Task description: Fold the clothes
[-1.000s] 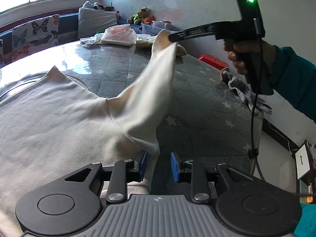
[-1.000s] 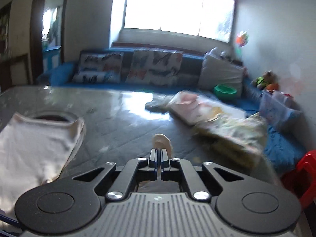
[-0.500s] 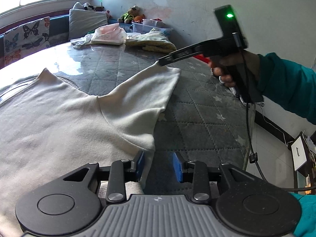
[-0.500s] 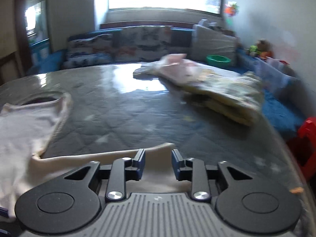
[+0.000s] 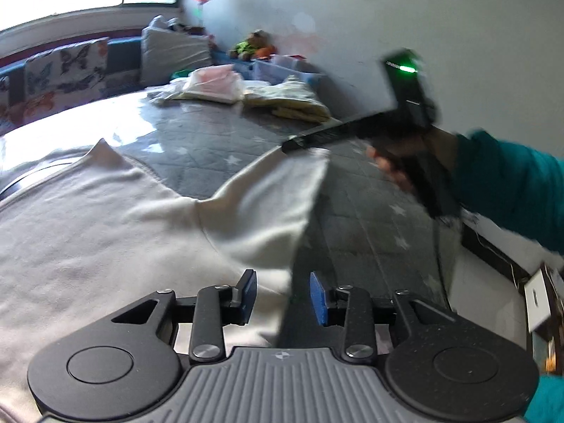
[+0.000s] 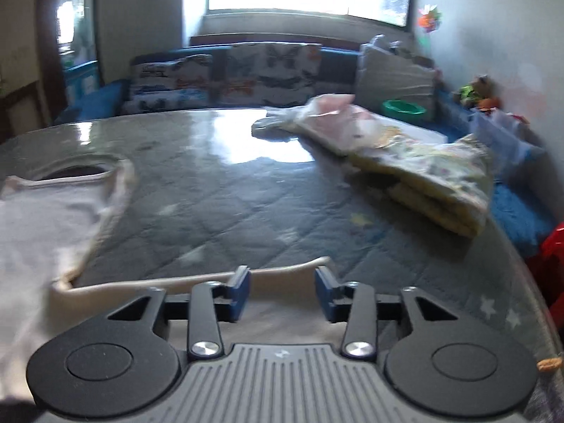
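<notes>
A cream short-sleeved shirt [image 5: 88,232] lies flat on the grey quilted table [image 5: 370,218]. Its sleeve [image 5: 268,208] is spread out to the right. My left gripper [image 5: 282,298] is open, low over the shirt's side edge below the sleeve. My right gripper [image 5: 292,146] hovers at the sleeve's far end; in its own view it is open [image 6: 282,290] just above the sleeve hem [image 6: 282,276]. The shirt's neck opening [image 6: 75,172] shows at the left of the right wrist view.
Folded yellow [image 6: 433,179] and pink [image 6: 338,123] clothes lie at the table's far right; they also show in the left wrist view [image 5: 289,104]. A sofa with butterfly cushions [image 6: 268,70] stands behind. A red stool [image 6: 553,246] stands off the table's right edge.
My right gripper lowered the lifted sleeve onto the table, opened and let it go. The sleeve now lies flat. My left gripper stayed open near the shirt's side.
</notes>
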`<action>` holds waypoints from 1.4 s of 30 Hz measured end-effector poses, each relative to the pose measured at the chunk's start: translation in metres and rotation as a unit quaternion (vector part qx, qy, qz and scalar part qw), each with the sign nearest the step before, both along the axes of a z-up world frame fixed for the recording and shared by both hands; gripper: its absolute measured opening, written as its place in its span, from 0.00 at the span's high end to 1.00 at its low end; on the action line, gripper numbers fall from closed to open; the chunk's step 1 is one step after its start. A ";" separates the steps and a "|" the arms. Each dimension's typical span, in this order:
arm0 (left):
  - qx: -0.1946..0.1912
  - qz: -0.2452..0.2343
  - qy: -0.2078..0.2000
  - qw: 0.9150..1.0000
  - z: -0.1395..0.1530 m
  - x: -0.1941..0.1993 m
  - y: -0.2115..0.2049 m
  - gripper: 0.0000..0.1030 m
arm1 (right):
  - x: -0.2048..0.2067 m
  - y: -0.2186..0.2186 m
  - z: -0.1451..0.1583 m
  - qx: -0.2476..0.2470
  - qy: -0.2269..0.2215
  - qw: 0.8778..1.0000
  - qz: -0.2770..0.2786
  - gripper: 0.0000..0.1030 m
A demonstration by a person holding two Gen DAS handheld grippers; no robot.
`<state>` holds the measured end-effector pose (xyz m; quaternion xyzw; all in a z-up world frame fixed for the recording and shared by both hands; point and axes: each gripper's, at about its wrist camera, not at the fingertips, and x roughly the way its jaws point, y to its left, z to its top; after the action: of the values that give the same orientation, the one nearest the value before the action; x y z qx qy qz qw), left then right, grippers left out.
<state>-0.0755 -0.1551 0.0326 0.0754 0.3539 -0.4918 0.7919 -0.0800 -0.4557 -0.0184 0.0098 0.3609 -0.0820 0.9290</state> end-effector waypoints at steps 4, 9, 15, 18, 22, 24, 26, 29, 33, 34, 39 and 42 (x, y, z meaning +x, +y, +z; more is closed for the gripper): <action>0.004 -0.009 0.013 1.000 -0.008 0.001 -0.011 0.64 | -0.007 0.003 -0.006 0.009 0.014 1.000 0.012 0.51; -0.002 -0.019 0.013 1.000 -0.010 -0.013 -0.008 0.54 | -0.012 0.002 -0.004 0.007 0.019 1.000 0.002 0.50; -0.017 -0.006 -0.008 1.000 0.007 -0.032 0.025 0.54 | -0.029 0.054 0.021 -0.003 -0.004 0.995 0.098 0.48; -0.018 0.037 -0.012 0.999 0.013 -0.032 0.053 0.53 | -0.037 0.089 0.025 -0.002 -0.007 0.987 0.161 0.48; -0.001 0.082 0.004 0.997 0.005 -0.029 0.082 0.53 | -0.044 0.139 0.022 -0.009 -0.006 0.969 0.246 0.47; 0.008 0.089 0.013 0.996 -0.001 -0.030 0.090 0.53 | -0.046 0.161 0.020 -0.012 -0.004 0.959 0.284 0.47; 0.007 0.087 0.022 0.996 -0.005 -0.033 0.095 0.53 | -0.047 0.178 0.014 -0.021 0.001 0.952 0.305 0.47; 0.001 0.077 0.028 0.997 -0.006 -0.040 0.104 0.53 | -0.051 0.199 0.004 -0.027 0.022 0.942 0.333 0.47; -0.005 0.090 0.008 0.996 0.003 -0.045 0.126 0.53 | -0.058 0.211 0.002 -0.044 0.036 0.936 0.348 0.47; -0.009 0.102 -0.001 0.995 0.008 -0.045 0.133 0.53 | -0.058 0.211 0.005 -0.044 0.033 0.936 0.347 0.47; 0.001 0.211 -0.044 0.976 0.019 -0.025 0.176 0.53 | -0.056 0.216 0.018 -0.043 0.013 0.938 0.344 0.41; 0.019 0.250 -0.048 0.967 0.012 -0.011 0.188 0.54 | -0.048 0.225 0.016 -0.028 0.017 0.938 0.346 0.41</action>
<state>-0.0868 0.0326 0.0449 0.0228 0.3326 -0.2669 0.9042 -0.1275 -0.2307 -0.0023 -0.1426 0.3550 0.2345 0.8937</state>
